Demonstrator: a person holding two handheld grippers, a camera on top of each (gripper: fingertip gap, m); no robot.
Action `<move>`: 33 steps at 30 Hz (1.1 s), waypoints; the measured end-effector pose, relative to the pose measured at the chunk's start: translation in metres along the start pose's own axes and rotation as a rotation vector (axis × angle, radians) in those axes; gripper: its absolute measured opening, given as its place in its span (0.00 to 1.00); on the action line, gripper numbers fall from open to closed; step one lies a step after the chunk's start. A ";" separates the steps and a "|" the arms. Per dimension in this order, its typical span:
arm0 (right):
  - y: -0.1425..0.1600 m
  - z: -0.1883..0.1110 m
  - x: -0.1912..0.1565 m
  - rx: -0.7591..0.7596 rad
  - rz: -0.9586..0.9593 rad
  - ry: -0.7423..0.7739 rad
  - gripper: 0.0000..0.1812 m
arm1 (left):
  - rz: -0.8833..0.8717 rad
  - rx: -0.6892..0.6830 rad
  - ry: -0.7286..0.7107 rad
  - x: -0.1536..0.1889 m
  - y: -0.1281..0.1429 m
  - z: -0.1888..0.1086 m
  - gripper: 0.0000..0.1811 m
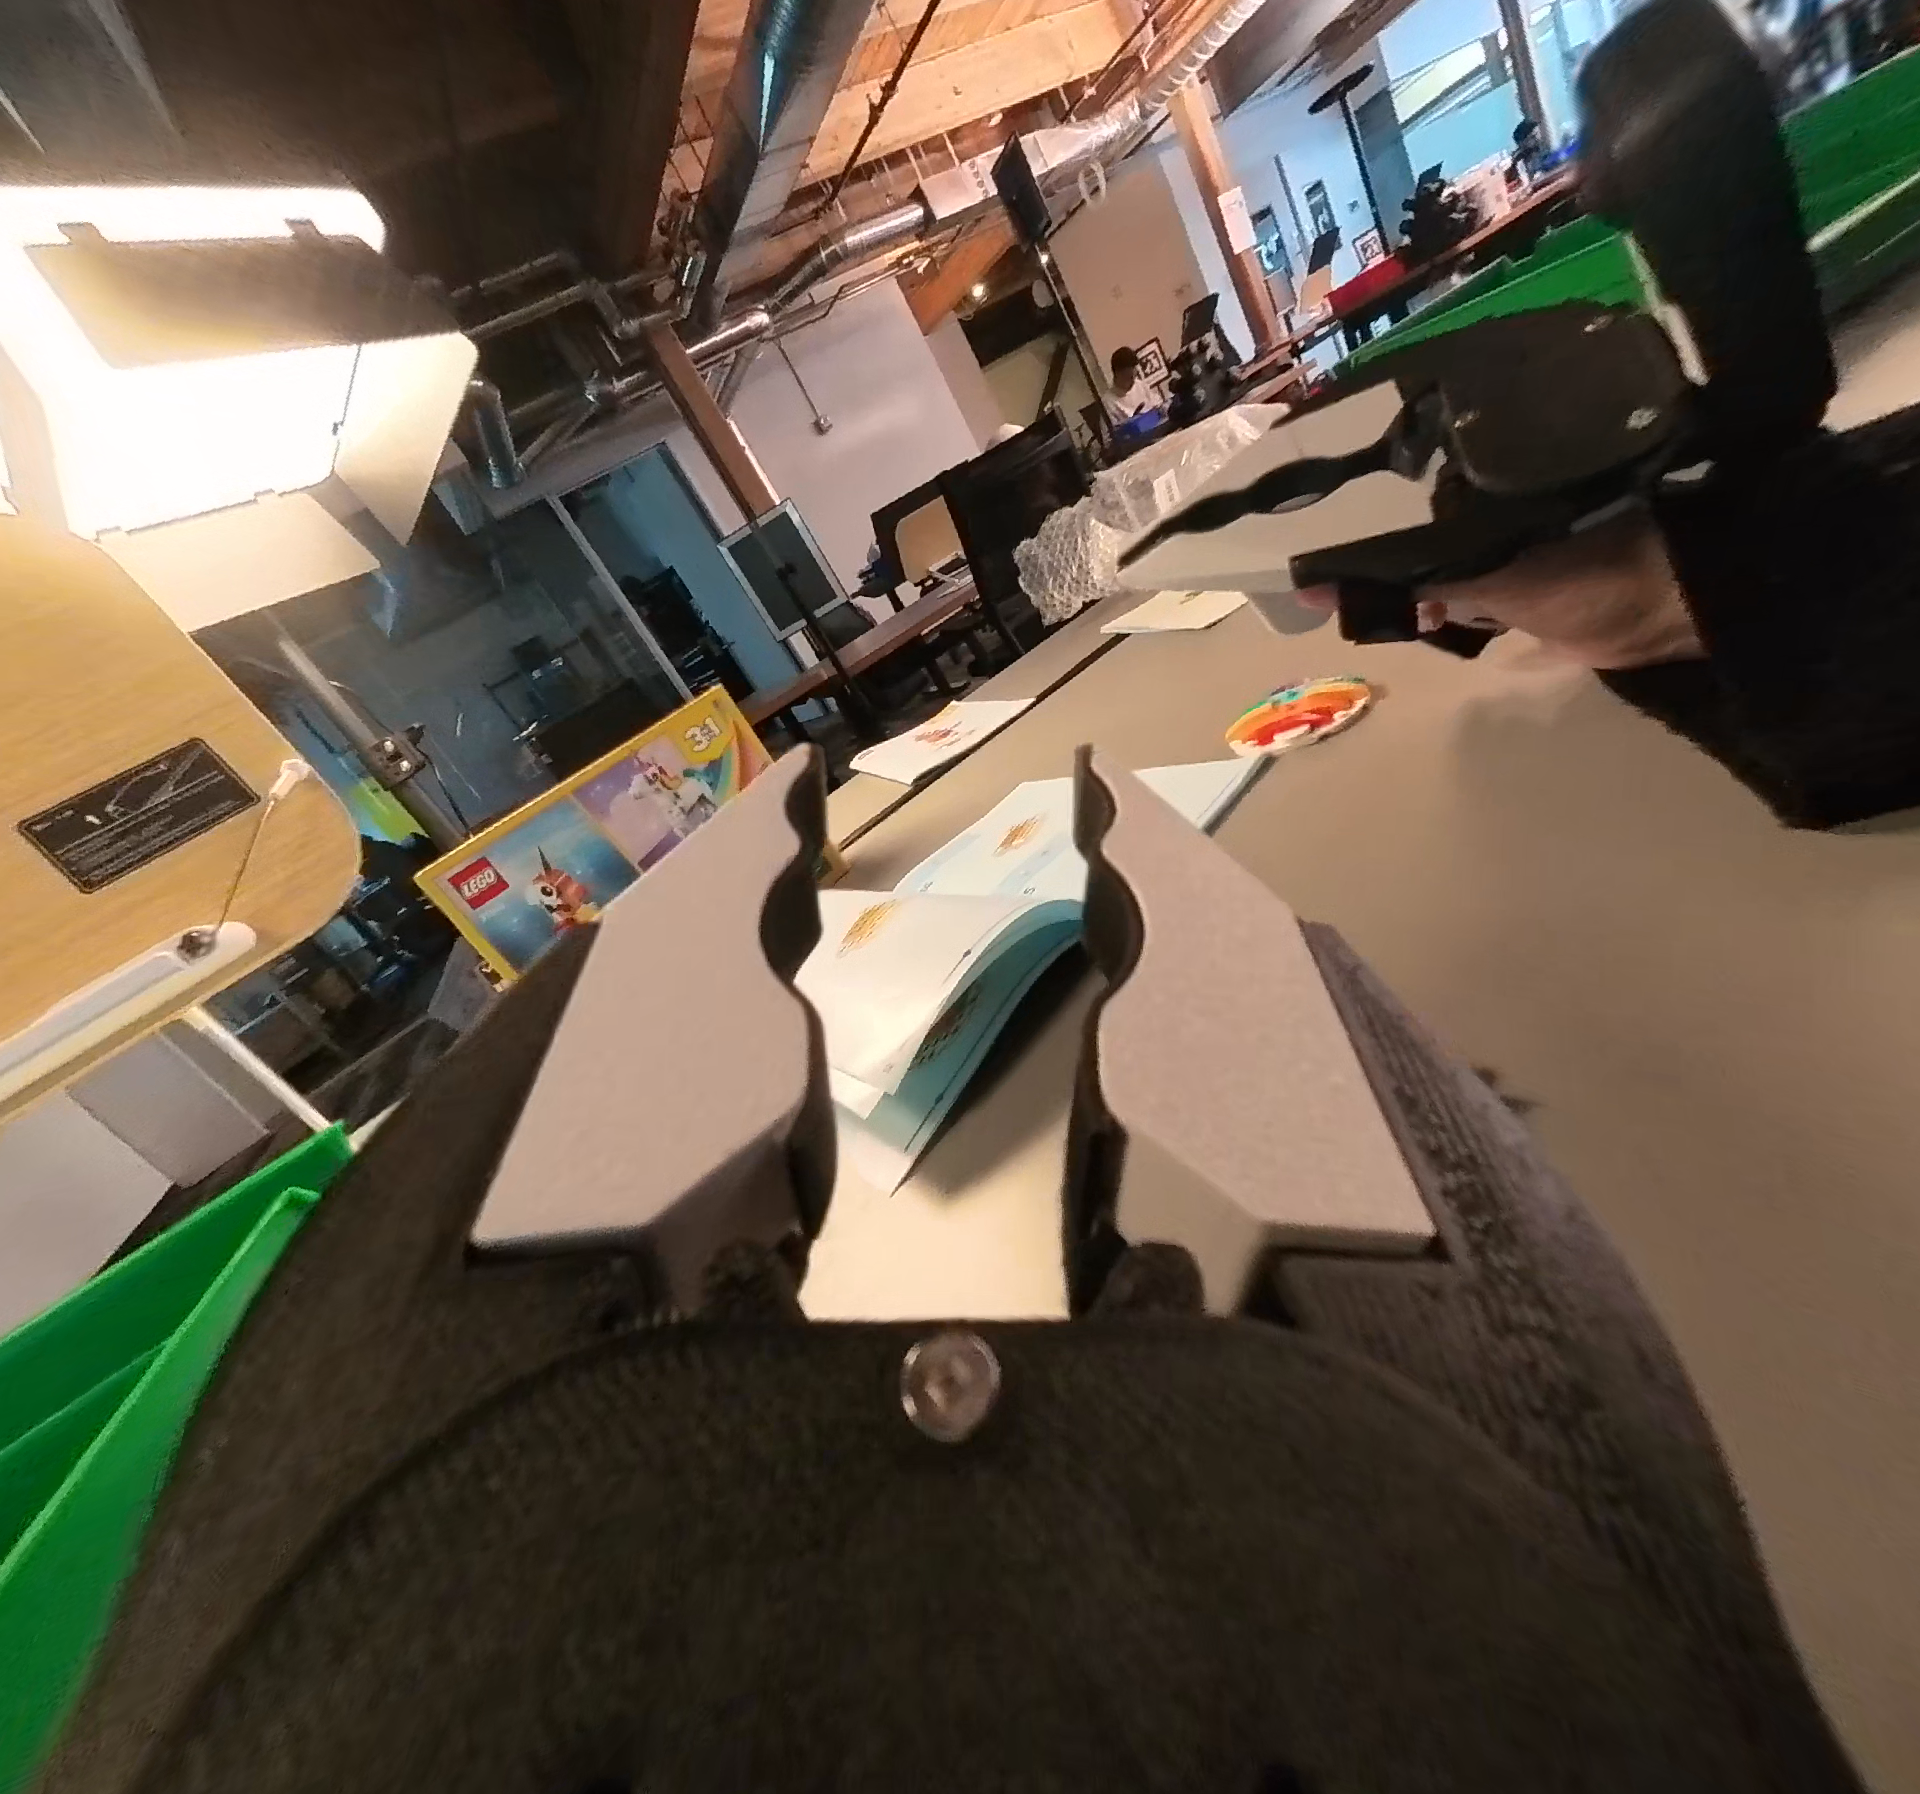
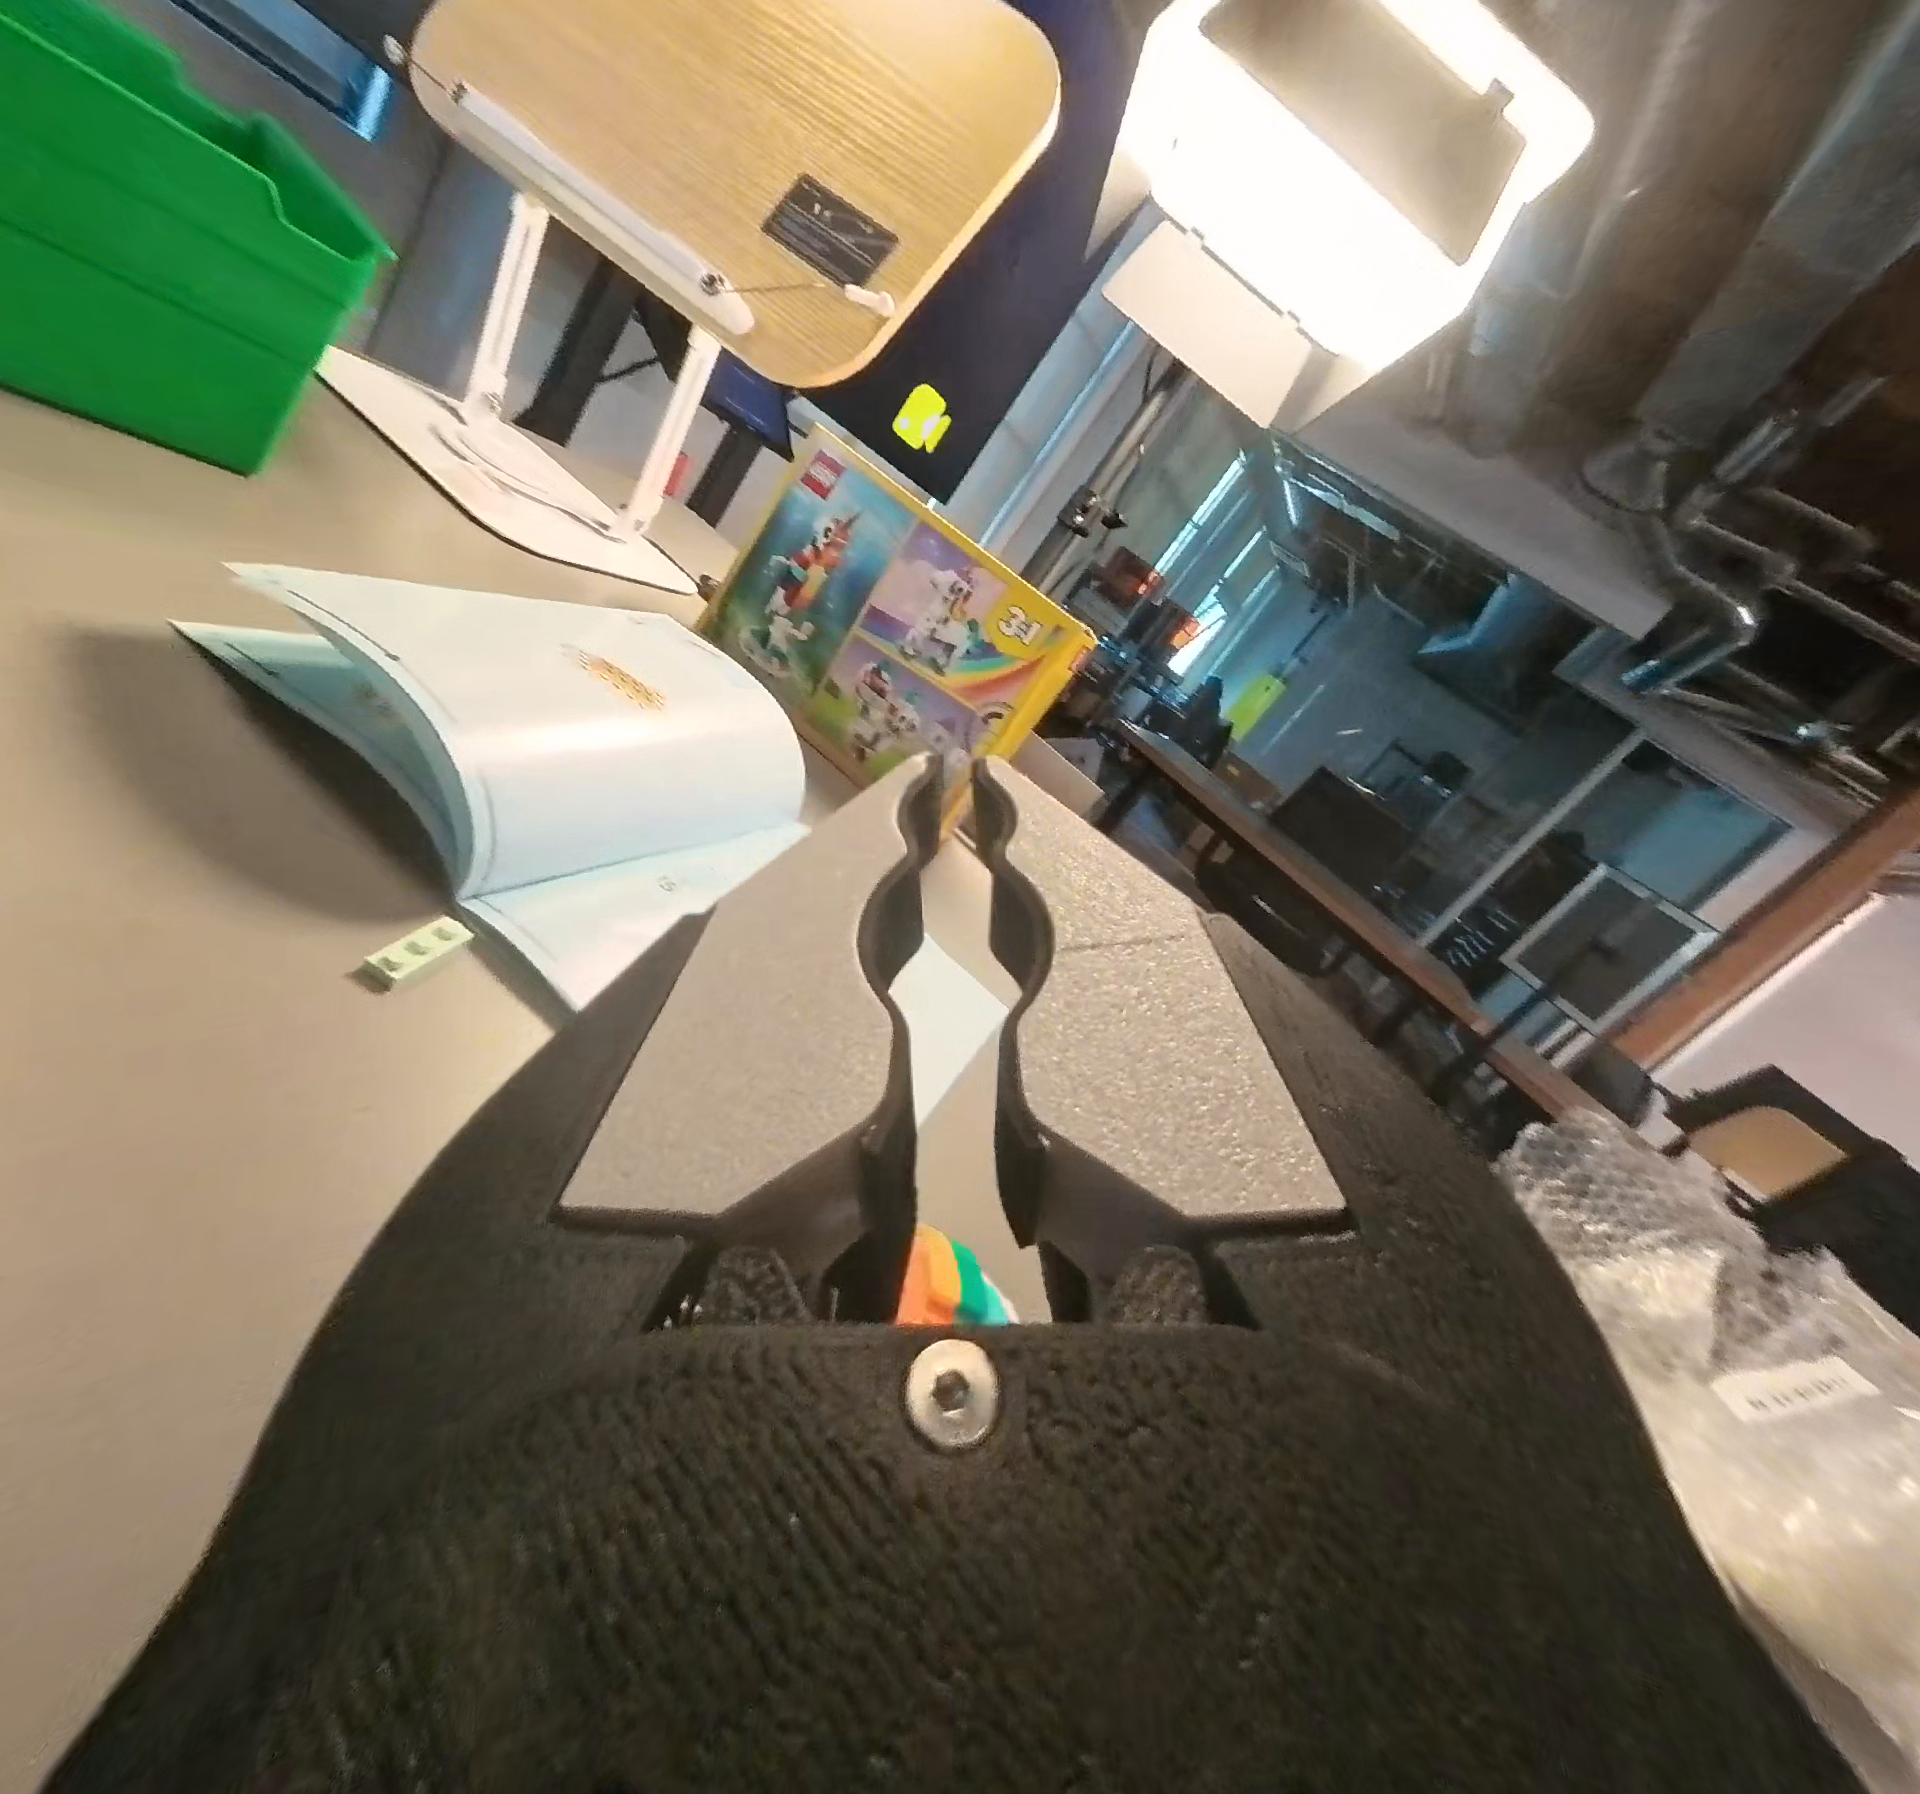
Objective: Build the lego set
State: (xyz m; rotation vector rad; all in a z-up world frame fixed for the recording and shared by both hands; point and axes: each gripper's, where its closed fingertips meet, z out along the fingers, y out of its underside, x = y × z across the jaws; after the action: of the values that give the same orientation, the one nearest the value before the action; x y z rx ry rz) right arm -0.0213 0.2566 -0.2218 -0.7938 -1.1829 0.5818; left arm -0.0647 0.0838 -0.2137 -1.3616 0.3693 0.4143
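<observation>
While open, booklet point(image 1: 935, 975) fronts hand-held gripper point(image 1: 945, 788).

Open booklet point(image 1: 935, 975) sits right ahead of the left gripper point(image 1: 945, 788), so that lane's blocked. Bare table point(image 1: 1558, 1069) off to the right is free. Box point(image 2: 894, 632) and book stand point(image 2: 727, 113) wall off the back, green bins point(image 2: 156, 290) the far-left corner.

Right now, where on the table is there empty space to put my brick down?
The table is bare in front of the open booklet, around the little pale green brick. There is also bare room between the booklet and the green bins. It gets crowded behind the booklet: the box and the stand sit there. The bubble wrap fills the right side.
</observation>
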 end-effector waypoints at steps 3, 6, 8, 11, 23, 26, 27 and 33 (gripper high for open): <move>0.005 0.001 0.003 -0.028 -0.022 0.014 0.01 | -0.031 0.012 0.030 0.005 -0.012 -0.007 0.25; 0.010 0.002 0.005 -0.056 -0.037 0.029 0.01 | -0.086 0.011 0.051 0.009 -0.040 -0.029 0.22; 0.012 0.003 0.006 -0.071 -0.040 0.041 0.01 | -0.158 0.032 0.047 0.002 -0.061 -0.050 0.21; 0.016 0.003 0.011 -0.092 -0.032 0.066 0.01 | -0.232 0.068 -0.046 -0.030 -0.083 -0.087 0.21; 0.027 -0.004 0.035 -0.159 -0.028 0.205 0.01 | -0.210 -0.224 -0.735 -0.181 -0.052 -0.252 0.22; 0.024 -0.004 0.037 -0.149 -0.042 0.220 0.00 | -0.240 -0.208 -0.775 -0.189 -0.047 -0.270 0.22; 0.025 -0.005 0.038 -0.152 -0.041 0.226 0.00 | -0.247 -0.206 -0.784 -0.191 -0.045 -0.274 0.22; 0.030 -0.004 0.039 -0.182 -0.043 0.232 0.00 | -0.285 -0.196 -0.790 -0.192 -0.035 -0.282 0.22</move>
State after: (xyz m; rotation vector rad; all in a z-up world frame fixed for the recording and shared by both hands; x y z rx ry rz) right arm -0.0064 0.3033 -0.2241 -0.9616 -1.0451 0.3389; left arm -0.2196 -0.2130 -0.1391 -1.3020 -0.5217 0.7181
